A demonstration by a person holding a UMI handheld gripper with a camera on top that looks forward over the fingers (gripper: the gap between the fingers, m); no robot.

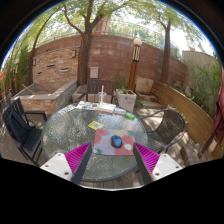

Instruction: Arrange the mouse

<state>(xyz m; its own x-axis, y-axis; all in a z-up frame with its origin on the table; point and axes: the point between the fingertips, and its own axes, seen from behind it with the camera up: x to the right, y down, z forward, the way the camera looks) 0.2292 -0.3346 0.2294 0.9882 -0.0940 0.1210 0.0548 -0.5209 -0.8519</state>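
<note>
Nearest the lens, two pink-padded fingers, the left pad [77, 157] at seven o'clock and the right pad [147, 157] at five, spread wide with nothing between them; gripper [112, 160] hovering at the near rim of a round glass table [70, 135], touching nothing.

Left to right from there: a dark chair [22, 128] at nine o'clock of the table, just beside its rim. A stone ledge [45, 97] beyond it, toward ten o'clock. On the glass at about eleven o'clock of the centre, a small yellowish card or note [95, 125], too small to tell more. At the centre, slightly toward the fingers, a reddish mouse pad [105, 146] lying flat. On its far right part, the mouse [117, 142], bluish-dark, resting on its own, ahead of the fingers and apart from both. Beyond the table at twelve o'clock, a white planter [125, 99]. At three o'clock, a second chair [168, 124], then a long wooden bench [190, 112] along the wall.

Judged from this: mouse already on the pad but not gripped, sitting off-centre; orientation unreadable. Approach, grasp and any final straightening or re-centring seemingly all left to do, so task likely at an early stage.
</note>
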